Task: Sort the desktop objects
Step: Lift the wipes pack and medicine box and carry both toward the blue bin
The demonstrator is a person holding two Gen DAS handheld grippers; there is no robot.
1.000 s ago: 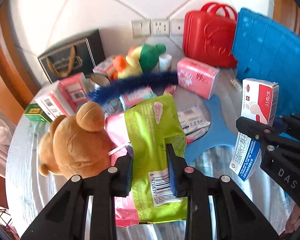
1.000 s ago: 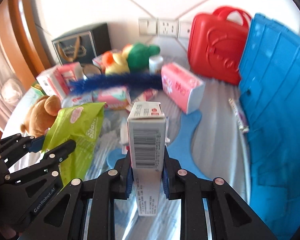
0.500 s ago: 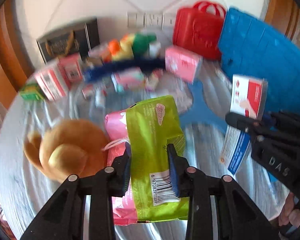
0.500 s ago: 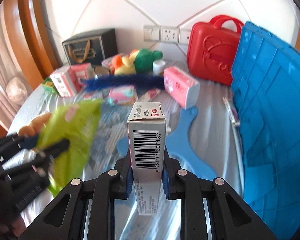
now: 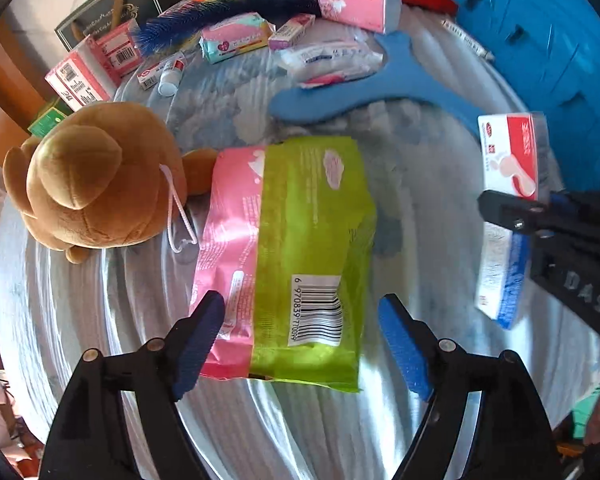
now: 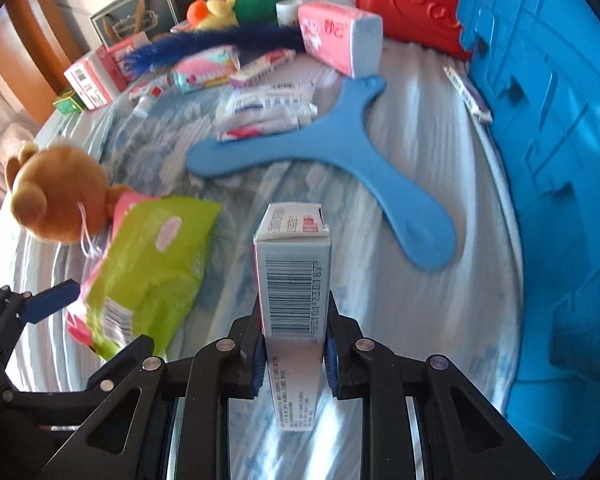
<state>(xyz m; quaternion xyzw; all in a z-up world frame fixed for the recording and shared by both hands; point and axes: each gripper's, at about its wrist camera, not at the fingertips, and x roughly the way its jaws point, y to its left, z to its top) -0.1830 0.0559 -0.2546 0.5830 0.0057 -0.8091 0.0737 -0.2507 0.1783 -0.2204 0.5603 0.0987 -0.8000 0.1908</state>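
My left gripper (image 5: pixel 300 328) is open, its blue-padded jaws spread on either side of a green and pink packet (image 5: pixel 300 240) that lies flat on the table beside a brown teddy bear (image 5: pixel 96 180). The packet (image 6: pixel 152 264) and the bear (image 6: pixel 60 200) also show in the right wrist view. My right gripper (image 6: pixel 293 338) is shut on a white and red medicine box (image 6: pixel 294 276) and holds it above the table. That box (image 5: pixel 508 200) shows at the right of the left wrist view.
A blue boomerang-shaped piece (image 6: pixel 340 152) lies mid-table. A blue crate (image 6: pixel 560 160) stands along the right. A red case (image 6: pixel 408 4), a pink tissue pack (image 6: pixel 340 36), a blue feather duster (image 6: pixel 212 44), small boxes and plush toys crowd the back.
My left gripper opened and let go of the green and pink packet, which now lies on the table by the bear. My right gripper still holds the medicine box and tilted downward.
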